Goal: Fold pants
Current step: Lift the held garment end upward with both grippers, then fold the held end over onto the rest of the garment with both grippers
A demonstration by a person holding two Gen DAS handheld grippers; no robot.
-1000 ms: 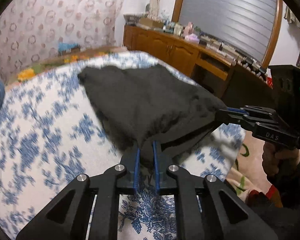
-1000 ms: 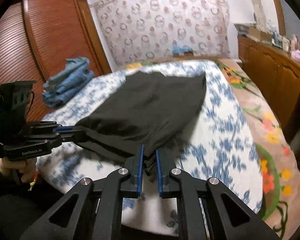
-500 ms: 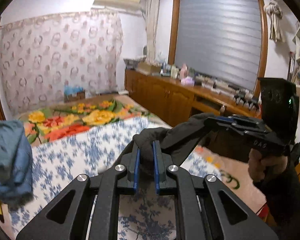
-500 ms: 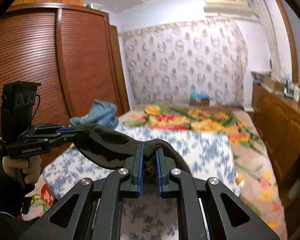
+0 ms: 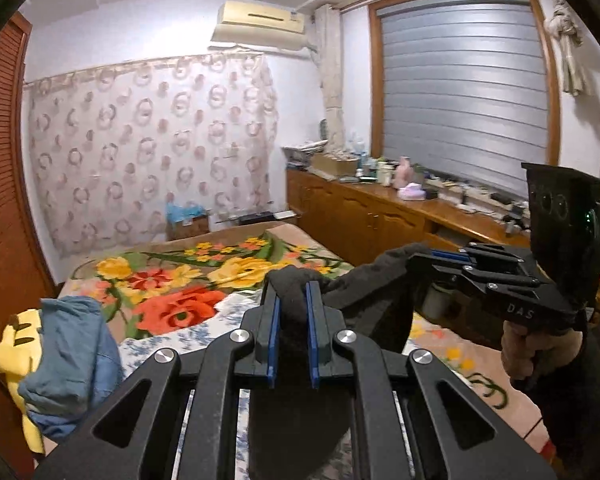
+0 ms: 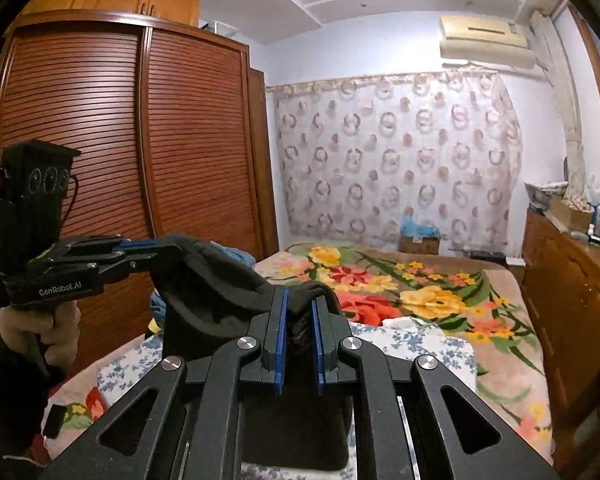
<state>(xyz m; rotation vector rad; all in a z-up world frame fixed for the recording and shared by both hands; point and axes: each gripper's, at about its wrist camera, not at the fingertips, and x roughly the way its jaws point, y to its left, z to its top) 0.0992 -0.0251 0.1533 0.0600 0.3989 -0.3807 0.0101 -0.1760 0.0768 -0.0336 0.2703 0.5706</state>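
Black pants (image 5: 372, 300) are held up in the air above the near end of the bed (image 5: 204, 332), stretched between the two grippers. Left gripper (image 5: 291, 320) is clamped on one bunched edge of the fabric; right gripper (image 6: 299, 328) is clamped on the other edge. The cloth sags between them and hangs down below both jaws. A blue garment pile (image 5: 68, 360) is seen at the bed's left side, the floral blanket (image 6: 420, 292) further back.
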